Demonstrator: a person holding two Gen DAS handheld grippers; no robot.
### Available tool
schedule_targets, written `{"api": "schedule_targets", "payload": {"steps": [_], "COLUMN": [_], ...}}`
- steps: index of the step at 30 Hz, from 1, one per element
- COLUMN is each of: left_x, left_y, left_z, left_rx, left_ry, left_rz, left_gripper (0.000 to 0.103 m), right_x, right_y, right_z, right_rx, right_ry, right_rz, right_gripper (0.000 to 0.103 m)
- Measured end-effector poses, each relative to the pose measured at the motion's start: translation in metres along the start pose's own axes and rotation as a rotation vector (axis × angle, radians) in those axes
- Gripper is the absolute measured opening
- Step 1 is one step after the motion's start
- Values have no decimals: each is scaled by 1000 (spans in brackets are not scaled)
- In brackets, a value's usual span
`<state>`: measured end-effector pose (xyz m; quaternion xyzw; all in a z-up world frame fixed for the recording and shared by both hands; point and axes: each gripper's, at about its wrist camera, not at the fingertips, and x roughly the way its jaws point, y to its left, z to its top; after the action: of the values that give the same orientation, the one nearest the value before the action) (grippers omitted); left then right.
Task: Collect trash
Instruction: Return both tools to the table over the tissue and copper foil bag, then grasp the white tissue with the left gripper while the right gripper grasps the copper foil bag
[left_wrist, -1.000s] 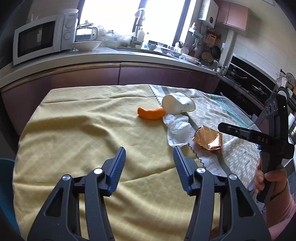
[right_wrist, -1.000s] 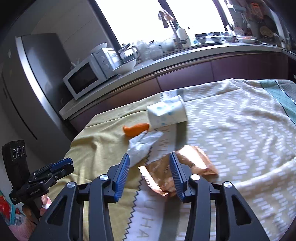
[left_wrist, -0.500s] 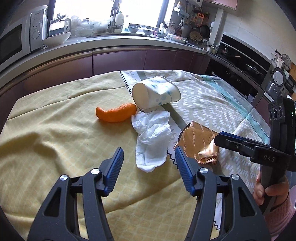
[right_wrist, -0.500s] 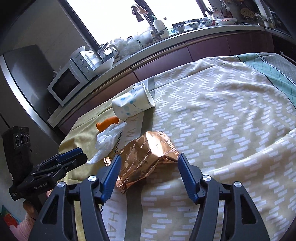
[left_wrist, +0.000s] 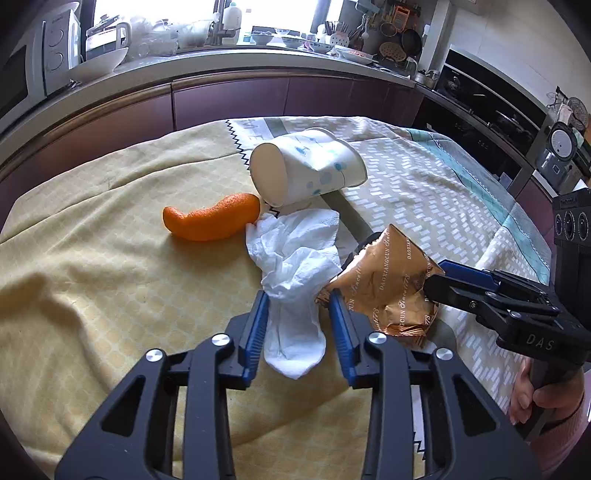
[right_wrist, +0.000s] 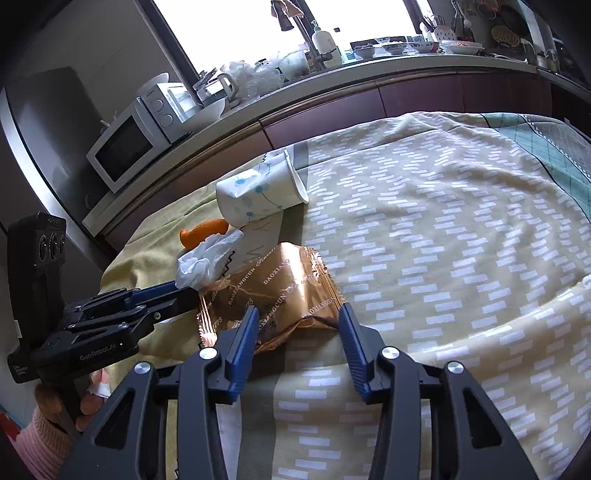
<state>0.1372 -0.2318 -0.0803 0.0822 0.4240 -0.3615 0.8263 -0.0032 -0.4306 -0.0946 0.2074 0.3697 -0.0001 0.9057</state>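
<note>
Both tongs have advanced over the cloth-covered desk (left_wrist: 92, 280): left tongs (left_wrist: 297, 301) spread around the crumpled white tissue (left_wrist: 295, 258), right tongs (right_wrist: 295, 314) spread around the copper foil wrapper (right_wrist: 273, 291), ready to pinch.

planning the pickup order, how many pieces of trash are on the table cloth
4: white tissue between the left tool fingers; bronze wrapper between the right tool fingers; tipped paper cup behind them; orange peel left of the cup. None seems hidden.
</note>
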Motion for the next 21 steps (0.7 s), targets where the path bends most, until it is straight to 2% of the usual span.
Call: {"api": "schedule_targets", "payload": {"steps": [2, 5, 13, 21], "left_x": [-1, -4, -18, -52], "left_y": [-1, -1, 4, 12], "left_z": [-1, -3, -9, -20], "left_rx": [3, -2, -20, -31], "left_ry": [-4, -4, -36, -93], "left_rz": [4, 5, 1, -5], "left_gripper": [19, 13, 6, 5], "right_x": [-1, -3, -14, -29], "right_y": [-2, -4, 2, 10], "right_z": [-1, -1, -3, 0], "right_rx": [2, -3, -9, -1], "right_ry": [-1, -7, -24, -51], "right_rz": [2, 14, 63, 131], "right_gripper": [32, 18, 10, 9]}}
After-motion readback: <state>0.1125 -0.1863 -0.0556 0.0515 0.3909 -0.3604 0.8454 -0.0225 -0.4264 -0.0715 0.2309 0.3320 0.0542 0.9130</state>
